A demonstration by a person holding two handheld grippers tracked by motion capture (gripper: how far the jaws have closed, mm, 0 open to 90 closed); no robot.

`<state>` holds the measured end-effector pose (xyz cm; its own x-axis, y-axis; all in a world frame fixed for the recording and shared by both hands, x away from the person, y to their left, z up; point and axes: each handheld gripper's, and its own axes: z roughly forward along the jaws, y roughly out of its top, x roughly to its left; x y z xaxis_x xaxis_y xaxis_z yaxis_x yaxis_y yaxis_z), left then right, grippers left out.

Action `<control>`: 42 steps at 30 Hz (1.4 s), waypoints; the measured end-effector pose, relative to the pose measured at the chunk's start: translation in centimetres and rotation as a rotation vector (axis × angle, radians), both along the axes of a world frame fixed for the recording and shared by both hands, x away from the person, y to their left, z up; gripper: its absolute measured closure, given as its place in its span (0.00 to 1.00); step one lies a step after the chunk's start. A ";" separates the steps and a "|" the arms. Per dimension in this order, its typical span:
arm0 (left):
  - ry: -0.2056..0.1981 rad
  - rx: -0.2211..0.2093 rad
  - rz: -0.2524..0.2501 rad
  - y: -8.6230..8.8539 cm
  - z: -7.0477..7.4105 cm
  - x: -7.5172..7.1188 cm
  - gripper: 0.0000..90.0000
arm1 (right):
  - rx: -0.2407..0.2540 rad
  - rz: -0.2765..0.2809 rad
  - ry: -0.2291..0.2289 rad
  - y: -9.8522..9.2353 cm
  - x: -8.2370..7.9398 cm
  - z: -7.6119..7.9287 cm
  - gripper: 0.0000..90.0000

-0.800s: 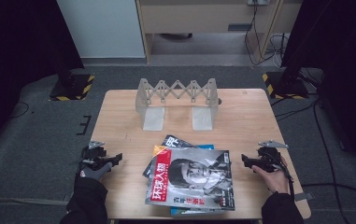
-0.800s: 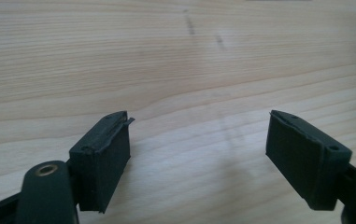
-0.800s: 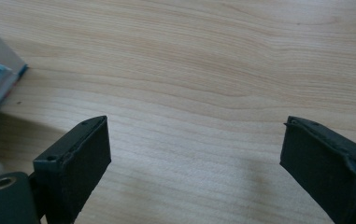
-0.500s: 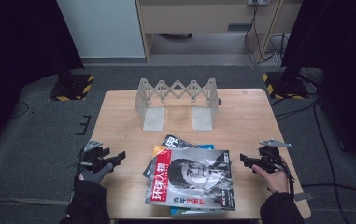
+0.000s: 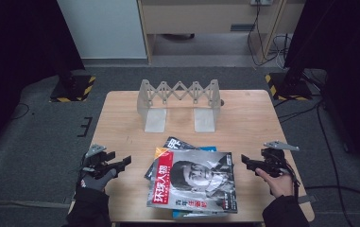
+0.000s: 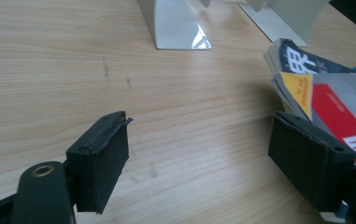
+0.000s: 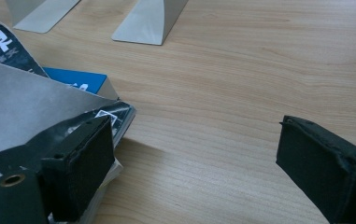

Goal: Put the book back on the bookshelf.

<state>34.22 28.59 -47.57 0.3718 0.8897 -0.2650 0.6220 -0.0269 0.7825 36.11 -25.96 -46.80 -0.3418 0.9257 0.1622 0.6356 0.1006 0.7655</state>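
magazines [image 5: 194, 182] lie in a loose stack at the near middle of a wooden table [image 5: 253, 118], the top cover's long axis running from the near edge toward the far edge, tilted slightly, its red title strip along the left side. left gripper [image 5: 121, 163] waits just left of the stack, jaws spread, holding nothing. right gripper [image 5: 244, 161] sits just right of it, jaws also spread and unloaded. a grey folding book rack [image 5: 180, 101] stands behind.
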 end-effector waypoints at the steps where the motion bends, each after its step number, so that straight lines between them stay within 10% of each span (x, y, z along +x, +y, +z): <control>1: 0.000 0.000 0.000 0.0 0.0 0.0 0.22 | 0.000 0.000 0.000 0.0 0.0 0.0 0.13; 42: 0.093 -0.024 -0.230 -5.6 -0.3 -5.5 0.24 | 0.031 0.151 0.013 5.7 -2.7 0.0 0.09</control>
<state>28.68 23.02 -47.87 0.5370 0.7772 -0.3280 0.6712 -0.1581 0.7242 33.44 -20.28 -46.79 -0.4746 0.8583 0.1950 0.6248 0.1725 0.7615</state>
